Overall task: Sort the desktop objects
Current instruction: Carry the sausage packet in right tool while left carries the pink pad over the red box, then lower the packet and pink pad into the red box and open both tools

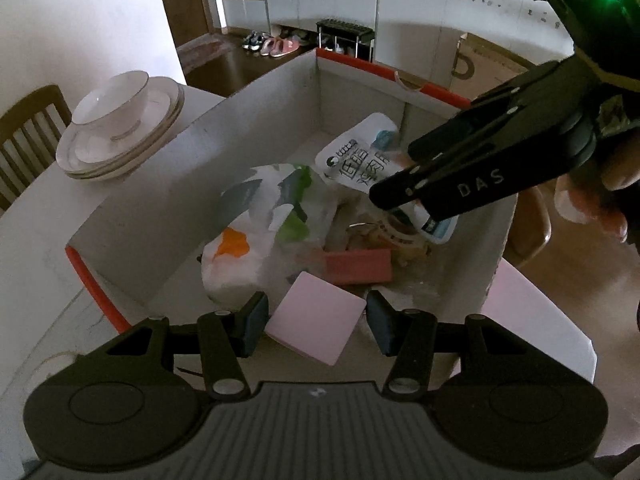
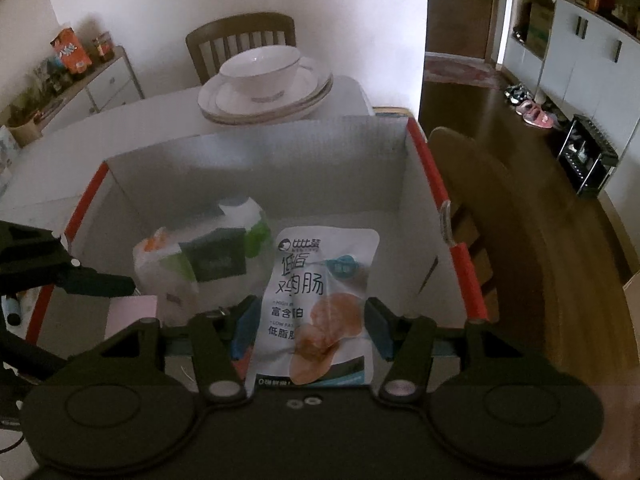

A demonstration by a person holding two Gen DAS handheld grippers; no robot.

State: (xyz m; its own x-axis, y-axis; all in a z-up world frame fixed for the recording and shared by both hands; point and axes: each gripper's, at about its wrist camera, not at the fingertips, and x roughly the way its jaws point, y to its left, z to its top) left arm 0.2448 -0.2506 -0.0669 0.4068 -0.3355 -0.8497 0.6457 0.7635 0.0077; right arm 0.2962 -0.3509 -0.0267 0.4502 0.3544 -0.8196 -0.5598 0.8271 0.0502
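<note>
A white cardboard box with orange-red edges stands on the table. In it lie a printed tissue pack, a red block and some clear wrapping. My left gripper is over the near end of the box, shut on a pink sticky-note pad. From the right comes my right gripper, shut on a white snack pouch that hangs over the box. In the right wrist view the pouch sits between the right gripper pads, above the box. The left gripper and pink pad show at the left.
A bowl on stacked plates sits on the white table just beyond the box. One wooden chair stands behind the table, another beside the box's right wall. A person's hand holds the right gripper.
</note>
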